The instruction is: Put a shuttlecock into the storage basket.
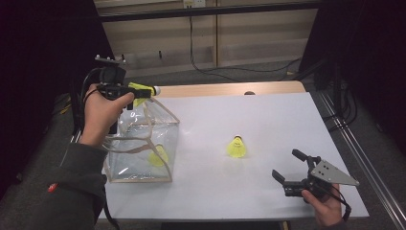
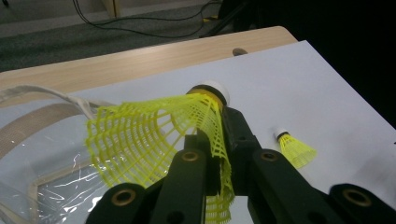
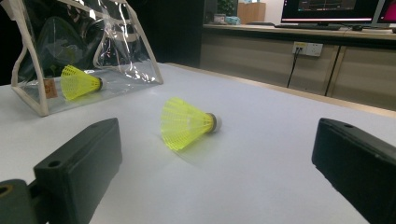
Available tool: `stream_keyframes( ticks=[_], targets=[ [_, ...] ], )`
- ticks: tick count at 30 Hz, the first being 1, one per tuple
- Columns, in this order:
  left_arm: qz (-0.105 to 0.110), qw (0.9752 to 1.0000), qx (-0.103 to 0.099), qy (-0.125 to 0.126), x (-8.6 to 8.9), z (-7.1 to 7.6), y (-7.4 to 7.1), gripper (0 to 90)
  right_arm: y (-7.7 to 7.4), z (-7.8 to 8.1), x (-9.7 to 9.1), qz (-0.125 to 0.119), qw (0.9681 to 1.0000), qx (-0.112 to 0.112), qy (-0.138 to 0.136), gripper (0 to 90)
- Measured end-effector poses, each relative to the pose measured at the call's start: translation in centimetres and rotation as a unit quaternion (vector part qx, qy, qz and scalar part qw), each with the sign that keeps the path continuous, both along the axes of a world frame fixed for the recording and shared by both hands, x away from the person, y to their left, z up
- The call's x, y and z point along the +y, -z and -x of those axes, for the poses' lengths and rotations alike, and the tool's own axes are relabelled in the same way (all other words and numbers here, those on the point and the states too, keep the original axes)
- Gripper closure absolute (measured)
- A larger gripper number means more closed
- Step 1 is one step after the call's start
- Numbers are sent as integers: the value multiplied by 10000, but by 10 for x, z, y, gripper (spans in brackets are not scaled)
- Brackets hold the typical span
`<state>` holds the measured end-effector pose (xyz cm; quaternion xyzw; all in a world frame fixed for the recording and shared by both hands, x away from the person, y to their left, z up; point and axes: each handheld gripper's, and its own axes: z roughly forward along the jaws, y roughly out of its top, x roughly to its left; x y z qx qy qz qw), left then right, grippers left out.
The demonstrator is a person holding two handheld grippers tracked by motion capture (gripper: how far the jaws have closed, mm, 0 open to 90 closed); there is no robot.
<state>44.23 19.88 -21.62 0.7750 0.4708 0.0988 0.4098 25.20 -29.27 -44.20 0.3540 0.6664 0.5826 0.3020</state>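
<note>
Left claw (image 1: pixel 143 91): clamped on the skirt of a yellow shuttlecock (image 1: pixel 141 90); in the left gripper view the jaws pinch the yellow mesh (image 2: pixel 154 140) flat between them, and the white cork tip points away from the hand.
Held shuttlecock, place: in the air over the far left corner of the counter (image 1: pixel 268 115), just above the top opening of the clear bag (image 1: pixel 139 143).
Clear bag: stands near the left edge of the counter, with beige trim and handles; a second shuttlecock (image 1: pixel 158 156) lies inside it, on its bottom.
Right claw (image 1: pixel 287 166): jaws well apart, nothing between the pads; it is held low near the near right corner of the counter.
Third shuttlecock (image 1: pixel 236 147): lies on the bare white counter about midway between the bag and the right claw, touching neither; in the right gripper view it lies on its side (image 3: pixel 187 122), ahead of the spread jaws, cork toward the right.
</note>
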Motion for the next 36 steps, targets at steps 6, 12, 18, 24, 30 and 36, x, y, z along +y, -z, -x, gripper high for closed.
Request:
stream_keyframes(
  ticks=[6,12,18,24,30,36],
  targets=[
    [-35,10000,2,-33,2,-1,1,870,0,0,0,1,10000,3,0,15],
    [-62,9999,-3,-88,5,-1,1,870,0,0,0,0,10000,0,0,15],
    [-87,9999,1,-150,9,-2,1,870,0,0,0,-2,10000,4,-2,15],
    [-60,9997,-6,-245,14,-3,1,869,0,0,0,3,10000,12,6,15],
    [-76,9995,-24,-317,18,-3,1,869,0,0,0,10,10000,5,-5,15],
    [-87,9992,-23,-382,21,-3,2,869,0,0,0,2,10000,-1,-3,15]
  ],
)
